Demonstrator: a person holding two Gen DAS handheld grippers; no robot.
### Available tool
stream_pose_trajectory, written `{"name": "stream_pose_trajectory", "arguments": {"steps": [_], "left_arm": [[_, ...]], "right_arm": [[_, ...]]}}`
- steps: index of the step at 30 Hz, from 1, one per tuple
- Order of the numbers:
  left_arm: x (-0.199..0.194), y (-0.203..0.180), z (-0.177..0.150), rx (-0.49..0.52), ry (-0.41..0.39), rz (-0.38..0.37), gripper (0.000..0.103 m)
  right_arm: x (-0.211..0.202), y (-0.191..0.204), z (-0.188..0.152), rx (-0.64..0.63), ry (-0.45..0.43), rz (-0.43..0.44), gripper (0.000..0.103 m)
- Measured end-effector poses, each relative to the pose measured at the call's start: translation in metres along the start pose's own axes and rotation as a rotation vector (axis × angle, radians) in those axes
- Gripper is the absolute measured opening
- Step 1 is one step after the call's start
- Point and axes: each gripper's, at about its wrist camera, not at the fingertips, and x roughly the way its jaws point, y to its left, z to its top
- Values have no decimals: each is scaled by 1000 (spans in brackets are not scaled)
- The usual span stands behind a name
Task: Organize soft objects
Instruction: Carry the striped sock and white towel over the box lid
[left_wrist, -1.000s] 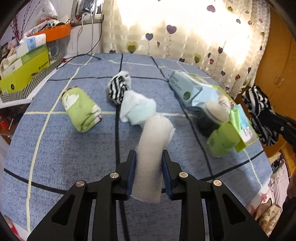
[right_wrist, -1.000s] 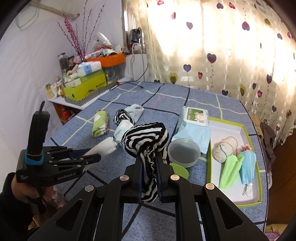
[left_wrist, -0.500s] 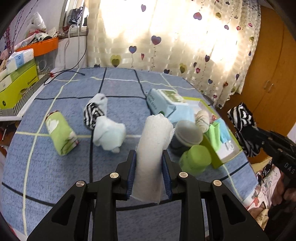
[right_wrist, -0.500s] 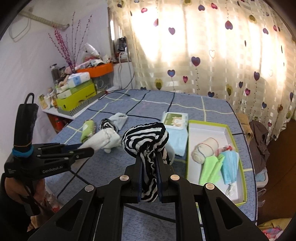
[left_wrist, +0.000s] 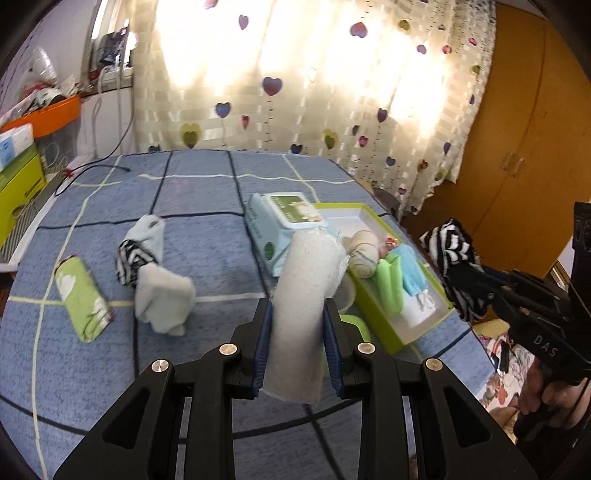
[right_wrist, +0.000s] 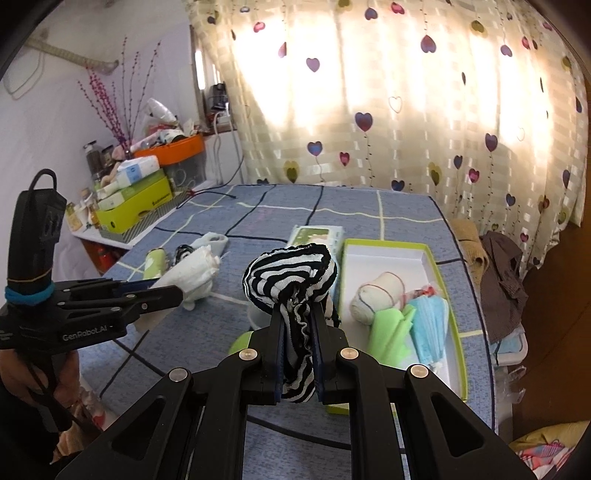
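My left gripper (left_wrist: 297, 314) is shut on a rolled white sock (left_wrist: 306, 295), held above the blue checked bed. My right gripper (right_wrist: 297, 314) is shut on a black-and-white striped sock (right_wrist: 291, 273), also seen in the left wrist view as the striped sock (left_wrist: 450, 254) at the right. A green-rimmed white box (right_wrist: 384, 262) lies on the bed and holds a beige roll (right_wrist: 376, 295), a green cloth (right_wrist: 388, 332) and a blue cloth (right_wrist: 428, 328). On the bed's left lie a green rolled cloth (left_wrist: 83, 299), a pale blue sock (left_wrist: 164, 299) and a striped-and-pale sock pair (left_wrist: 138, 247).
A wet-wipes pack (left_wrist: 284, 225) lies beside the box. A grey round container and a green lid (right_wrist: 240, 343) sit near the box, mostly hidden by the grippers. A cluttered shelf (right_wrist: 136, 199) stands at the left. Clothes (right_wrist: 498, 273) hang at the bed's right edge.
Both grippers have swung to the right with their socks still held, so the box has come nearer the middle of both views. The left one has also risen.
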Motion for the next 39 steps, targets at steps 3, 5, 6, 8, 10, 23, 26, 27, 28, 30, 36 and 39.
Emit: {"name": "stream_pose_trajectory", "arguments": {"steps": [3, 5, 6, 8, 10, 23, 26, 27, 28, 30, 36, 39], "left_arm": [[4, -13, 4, 21, 7, -13, 28], [7, -19, 6, 31, 12, -29, 28], [8, -22, 8, 36, 12, -35, 28], [9, -30, 10, 49, 10, -47, 28], [11, -37, 13, 59, 9, -61, 28], [24, -86, 18, 112, 36, -135, 28], [29, -95, 17, 114, 48, -148, 28], [31, -97, 17, 115, 50, -150, 28], [33, -99, 17, 114, 54, -152, 28], [37, -103, 17, 112, 63, -156, 28], [54, -112, 14, 110, 104, -166, 28], [62, -116, 15, 107, 118, -167, 28]], "right_arm": [[-2, -8, -2, 13, 0, -10, 12], [-3, -12, -3, 21, 0, -19, 12], [-4, -15, -4, 25, 1, -24, 12], [-5, -19, -5, 30, 1, -32, 12], [-8, -23, -7, 38, 0, -41, 12], [-15, -51, -17, 79, 7, -83, 12], [-17, -62, -21, 97, 11, -98, 12], [-18, -66, -22, 104, 12, -105, 12], [-18, -70, -23, 113, 14, -113, 12], [-19, -77, -25, 127, 17, -127, 12], [-12, -90, -30, 155, 42, -137, 12], [-6, -95, -33, 165, 55, -134, 12]]}}
